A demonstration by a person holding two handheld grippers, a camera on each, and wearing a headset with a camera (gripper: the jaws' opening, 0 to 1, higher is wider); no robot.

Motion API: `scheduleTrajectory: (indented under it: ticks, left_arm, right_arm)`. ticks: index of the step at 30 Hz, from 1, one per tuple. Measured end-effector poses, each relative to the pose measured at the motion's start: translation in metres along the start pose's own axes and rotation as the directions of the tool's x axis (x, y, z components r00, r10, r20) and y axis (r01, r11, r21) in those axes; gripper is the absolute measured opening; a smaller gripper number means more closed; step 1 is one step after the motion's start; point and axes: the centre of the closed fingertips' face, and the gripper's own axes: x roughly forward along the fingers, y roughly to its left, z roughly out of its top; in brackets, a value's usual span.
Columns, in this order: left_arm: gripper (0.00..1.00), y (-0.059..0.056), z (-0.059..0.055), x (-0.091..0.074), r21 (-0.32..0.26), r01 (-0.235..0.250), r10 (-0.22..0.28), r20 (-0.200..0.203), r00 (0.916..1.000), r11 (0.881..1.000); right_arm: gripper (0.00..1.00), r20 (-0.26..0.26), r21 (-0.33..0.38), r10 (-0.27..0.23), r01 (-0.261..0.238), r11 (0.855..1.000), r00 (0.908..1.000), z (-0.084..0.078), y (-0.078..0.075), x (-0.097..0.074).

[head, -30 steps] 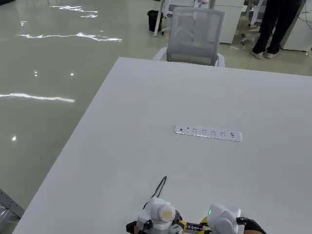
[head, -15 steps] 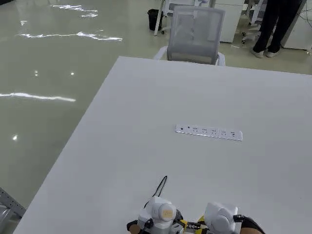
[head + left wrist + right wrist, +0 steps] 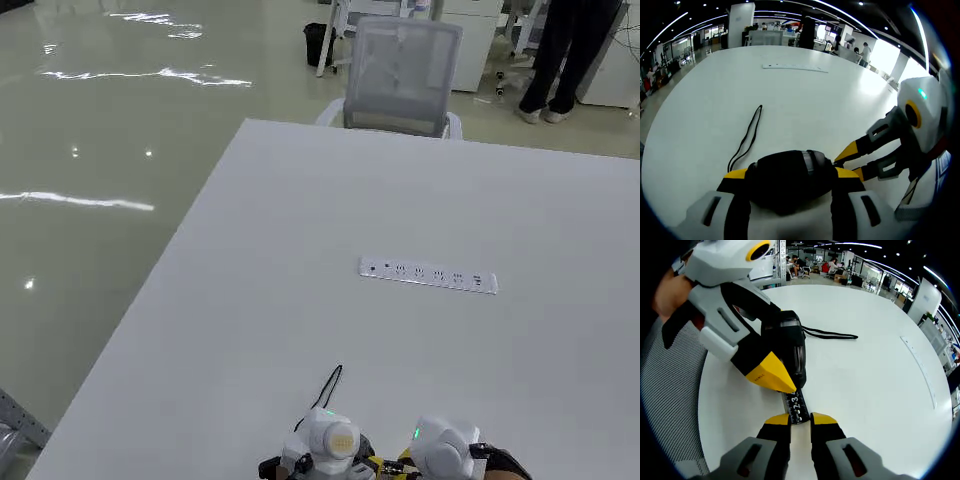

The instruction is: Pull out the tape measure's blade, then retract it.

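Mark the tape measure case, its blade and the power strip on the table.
tape measure case (image 3: 790, 182): left gripper view, top of the black housing.
blade (image 3: 796, 406): right gripper view, the printed numerals by the case mouth.
power strip (image 3: 428, 274): head view, middle of its white face.

Black tape measure (image 3: 790, 186) sat clamped in my left gripper (image 3: 790, 173), a short numbered stretch of blade (image 3: 796, 406) stood out, pinched by my right gripper (image 3: 800, 418), its thin black strap (image 3: 747, 135) lay on the white table (image 3: 805, 100).

- Left gripper (image 3: 790, 172) clamps a black tape measure (image 3: 785, 187) at a white table (image 3: 805, 105).
- Its strap loop (image 3: 747, 135) lies to the left.
- Right gripper (image 3: 850, 162) points its yellow tips at the case's right side.
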Motion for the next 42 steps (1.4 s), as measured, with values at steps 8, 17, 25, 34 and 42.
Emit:
scheduleTrajectory:
  ticks: [8, 17, 25, 34, 42]
  left_arm:
    - [0.62, 0.000, 0.000, 0.000, -0.009, 0.009, -0.009, 0.004, 0.9999, 1.000]
    - [0.62, 0.000, 0.000, 0.001, -0.003, 0.012, -0.012, 0.006, 0.9999, 1.000]
    - [0.62, 0.000, 0.000, 0.001, -0.008, 0.008, -0.008, 0.004, 1.0000, 1.000]
    - [0.62, 0.000, -0.001, 0.001, -0.015, 0.011, -0.011, 0.000, 0.9999, 1.000]
    - [0.62, 0.000, 0.000, 0.001, -0.017, 0.011, -0.011, -0.001, 0.9999, 1.000]
  right_arm:
    - [0.14, 0.004, 0.008, 0.000, 0.000, 1.000, 1.0000, 0.004, 0.002, 0.001]
    - [0.13, 0.004, 0.003, 0.008, -0.008, 1.000, 1.0000, 0.010, 0.003, 0.006]
    - [0.13, 0.004, -0.003, 0.007, -0.007, 1.000, 1.0000, 0.014, 0.005, 0.007]
    - [0.13, 0.007, 0.002, 0.011, -0.011, 1.000, 0.9999, 0.018, 0.006, 0.011]
    - [0.13, 0.010, -0.001, 0.018, -0.018, 1.000, 0.9998, 0.021, 0.006, 0.014]
